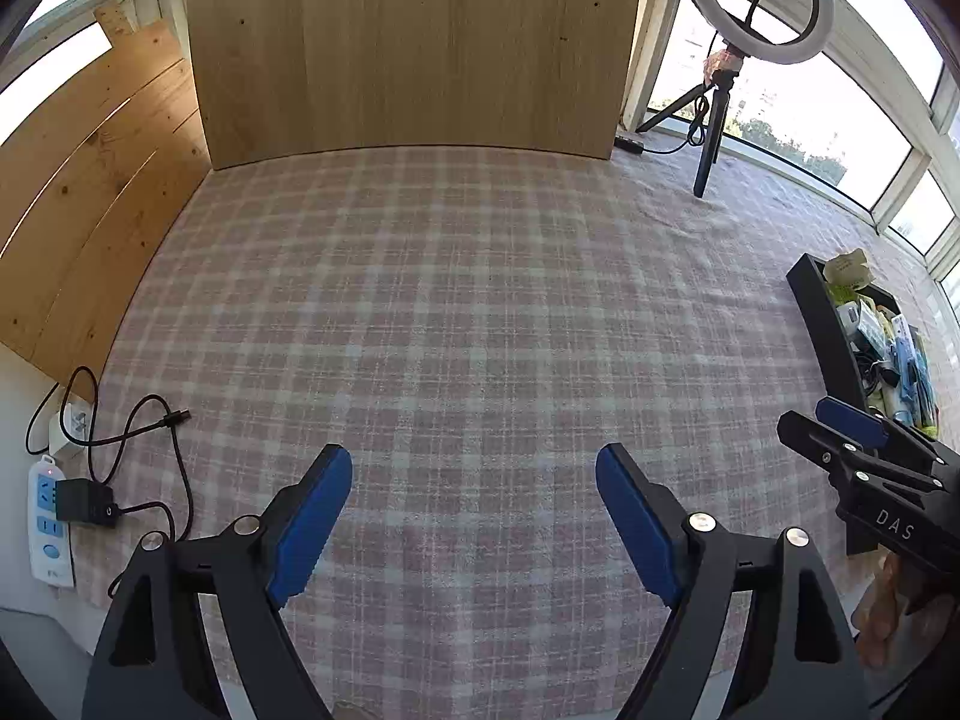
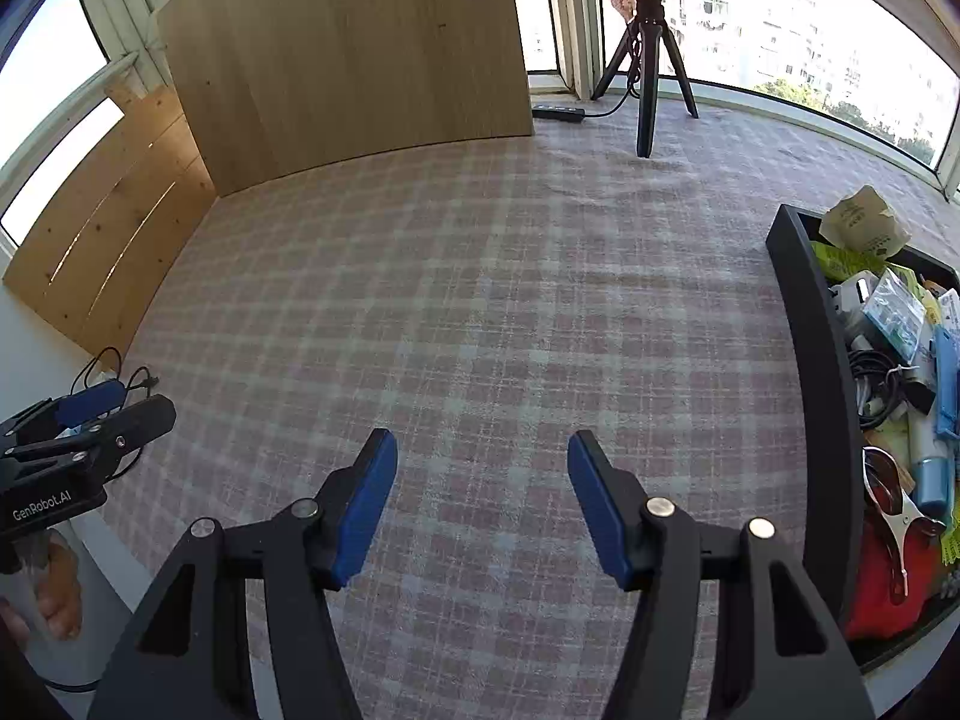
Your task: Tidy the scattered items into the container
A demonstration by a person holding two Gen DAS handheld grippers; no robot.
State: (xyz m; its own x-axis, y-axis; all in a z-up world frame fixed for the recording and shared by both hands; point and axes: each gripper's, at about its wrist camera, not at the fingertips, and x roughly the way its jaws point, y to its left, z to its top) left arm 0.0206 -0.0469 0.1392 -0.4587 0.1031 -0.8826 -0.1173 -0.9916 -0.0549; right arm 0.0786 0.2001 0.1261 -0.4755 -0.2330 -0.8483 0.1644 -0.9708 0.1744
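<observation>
A black container (image 2: 825,360) stands at the right edge of the table, filled with several items: a crumpled paper bag (image 2: 864,222), cables, packets, sunglasses (image 2: 894,498) and something red (image 2: 888,576). The same container (image 1: 831,330) shows at the far right of the left wrist view. My right gripper (image 2: 480,468) is open over the bare checked cloth, left of the container, with nothing between its blue pads. My left gripper (image 1: 474,480) is open too, over the cloth, holding nothing. Each gripper appears at the edge of the other's view.
A pink checked cloth (image 1: 456,300) covers the table. Wooden boards (image 1: 408,42) stand at the back and left. A ring light on a tripod (image 1: 714,120) stands at the back right. A power strip (image 1: 48,516) with an adapter and cable lies at the left edge. Windows run behind.
</observation>
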